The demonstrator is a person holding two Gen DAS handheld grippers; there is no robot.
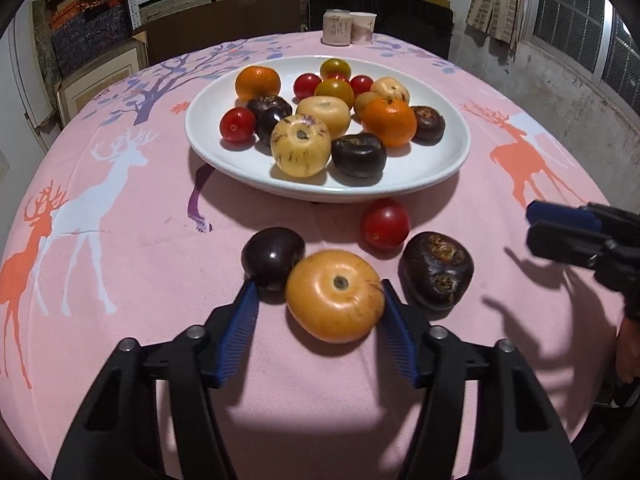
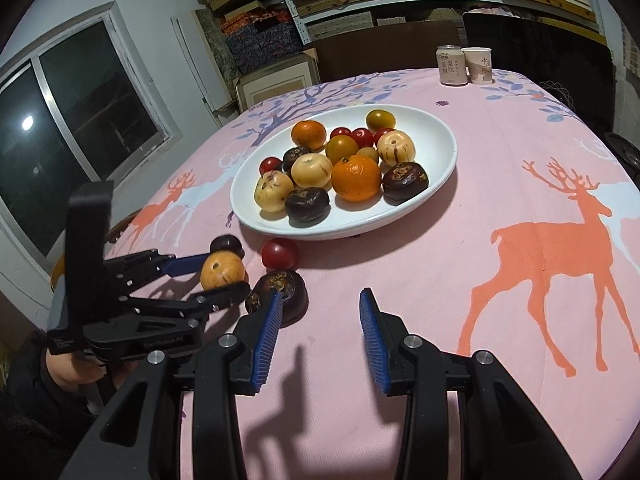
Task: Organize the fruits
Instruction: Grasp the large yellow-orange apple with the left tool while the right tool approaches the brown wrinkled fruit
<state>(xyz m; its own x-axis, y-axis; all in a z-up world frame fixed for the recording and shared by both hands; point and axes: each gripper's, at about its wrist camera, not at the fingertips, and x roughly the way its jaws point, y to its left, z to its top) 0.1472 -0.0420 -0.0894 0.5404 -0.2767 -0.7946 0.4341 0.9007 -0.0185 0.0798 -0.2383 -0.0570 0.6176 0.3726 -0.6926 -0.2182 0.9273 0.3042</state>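
A white plate [image 1: 432,176] holds several fruits: oranges, red tomatoes, yellow melons, dark chestnuts. On the cloth in front of it lie a yellow-orange melon [image 1: 335,295], a dark plum [image 1: 272,258], a red tomato [image 1: 385,223] and a dark water chestnut [image 1: 438,270]. My left gripper [image 1: 318,292] is open with its blue pads on both sides of the melon, the right pad touching it; it shows in the right wrist view [image 2: 216,276]. My right gripper [image 2: 320,304] is open and empty, its left pad beside the chestnut [image 2: 288,286]. It shows at the right edge of the left wrist view [image 1: 560,224].
A drink can [image 1: 335,27] and a paper cup [image 1: 363,27] stand at the table's far edge. The round table carries a pink deer-print cloth [image 2: 520,240]. Shelves of boxes stand behind, a window [image 2: 80,128] to the left.
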